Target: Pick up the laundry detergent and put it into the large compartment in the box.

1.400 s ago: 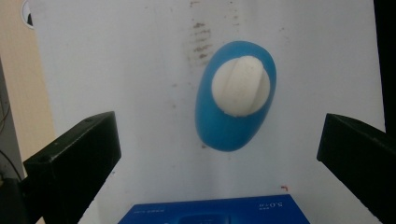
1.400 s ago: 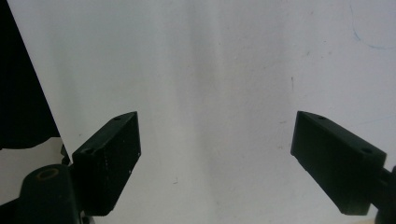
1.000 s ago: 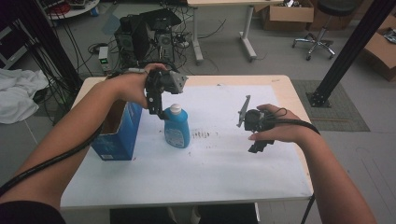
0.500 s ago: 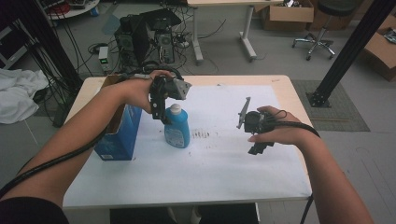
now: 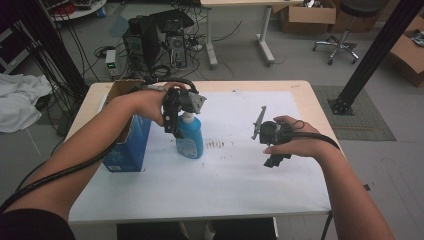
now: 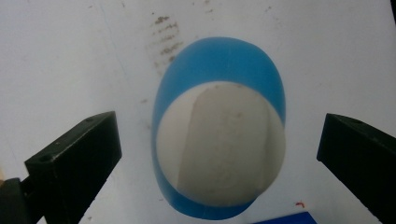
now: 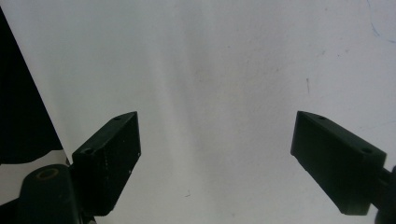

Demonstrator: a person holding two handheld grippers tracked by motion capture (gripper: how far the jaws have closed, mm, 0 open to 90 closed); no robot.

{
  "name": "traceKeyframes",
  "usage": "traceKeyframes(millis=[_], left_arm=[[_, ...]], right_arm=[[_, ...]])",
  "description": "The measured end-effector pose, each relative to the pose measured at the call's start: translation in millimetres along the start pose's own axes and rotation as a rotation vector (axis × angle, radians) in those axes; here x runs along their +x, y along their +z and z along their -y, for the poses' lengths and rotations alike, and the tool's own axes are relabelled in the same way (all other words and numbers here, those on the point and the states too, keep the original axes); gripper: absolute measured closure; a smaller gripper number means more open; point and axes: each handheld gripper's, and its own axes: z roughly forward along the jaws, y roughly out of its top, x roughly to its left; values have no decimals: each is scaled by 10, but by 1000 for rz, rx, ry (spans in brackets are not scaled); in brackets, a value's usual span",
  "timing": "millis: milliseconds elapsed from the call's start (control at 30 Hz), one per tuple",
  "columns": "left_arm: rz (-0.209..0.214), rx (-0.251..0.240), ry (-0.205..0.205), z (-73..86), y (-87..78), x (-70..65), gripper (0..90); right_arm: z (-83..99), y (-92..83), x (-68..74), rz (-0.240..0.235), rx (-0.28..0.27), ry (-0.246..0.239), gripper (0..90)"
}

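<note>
Left hand-held gripper [image 6: 219,154] has drifted right and now hangs open straight above the upright bottle [image 6: 219,140], its white cap between the jaws; the right hand-held gripper [image 7: 215,158], open, is well apart.

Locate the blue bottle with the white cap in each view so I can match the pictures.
High view: blue bottle left of centre, directly under the left gripper.
Left gripper view: central, seen from above between open jaws.
Right gripper view: not in it.
Shared landmark: the white table sheet.
</note>
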Motion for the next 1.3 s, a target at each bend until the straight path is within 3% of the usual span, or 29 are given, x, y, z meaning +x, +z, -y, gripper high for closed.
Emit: traceKeyframes(millis=[367,800,1300], left_arm=[[4,71,40,-66,167,1,3],[4,90,54,-94,232,29,20],[7,110,70,-103,224,15,156]], right_arm=[[7,71,41,-8,8,2,159],[0,110,30,-13,6,7,160],[-24,127,8,-15,7,6,160]])
